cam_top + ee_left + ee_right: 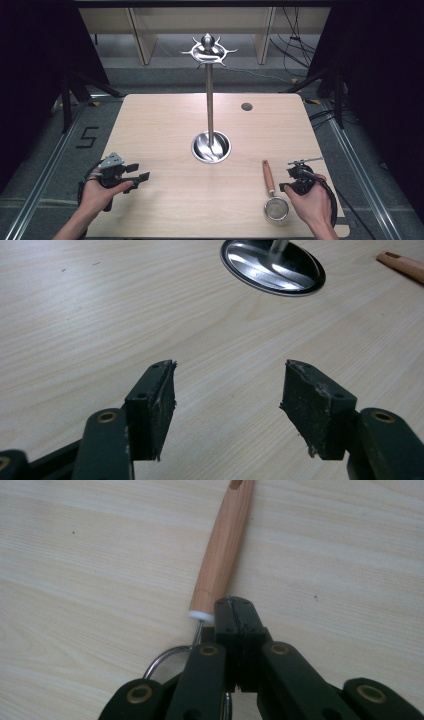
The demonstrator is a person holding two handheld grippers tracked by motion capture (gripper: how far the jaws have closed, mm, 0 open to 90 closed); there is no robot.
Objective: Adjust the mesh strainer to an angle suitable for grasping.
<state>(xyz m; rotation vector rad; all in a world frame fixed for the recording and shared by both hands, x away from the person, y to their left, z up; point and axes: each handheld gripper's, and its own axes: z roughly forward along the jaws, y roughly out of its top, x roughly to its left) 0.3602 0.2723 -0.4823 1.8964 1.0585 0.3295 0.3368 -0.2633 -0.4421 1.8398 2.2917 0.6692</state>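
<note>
Nearest me on the worktop (165, 200) lies a small strainer (272, 192), toward my right front corner. Its round mesh bowl (276, 208) is the near end and its wooden handle (268, 176) runs away from me, tilted slightly to the left, so the long axis goes roughly front to back. I cannot make out anything inside the mesh bowl.

My right claw (235, 611) sits just over the strainer's neck, where the handle's white collar (201, 615) meets the wire; its jaws are pressed together, and I cannot tell whether they pinch the wire or merely rest beside it. My right hand (310, 200) is just right of the mesh bowl.

Farther out, mid-worktop, stands a metal rack (210, 100): a shiny dished base (211, 147), an upright pole, and a ring of hooks (208, 51) on top. I see nothing resting in the base besides the pole.

My left claw (227, 390) hovers low at the near left, jaws spread apart with bare wood between them, well away from the strainer.
</note>
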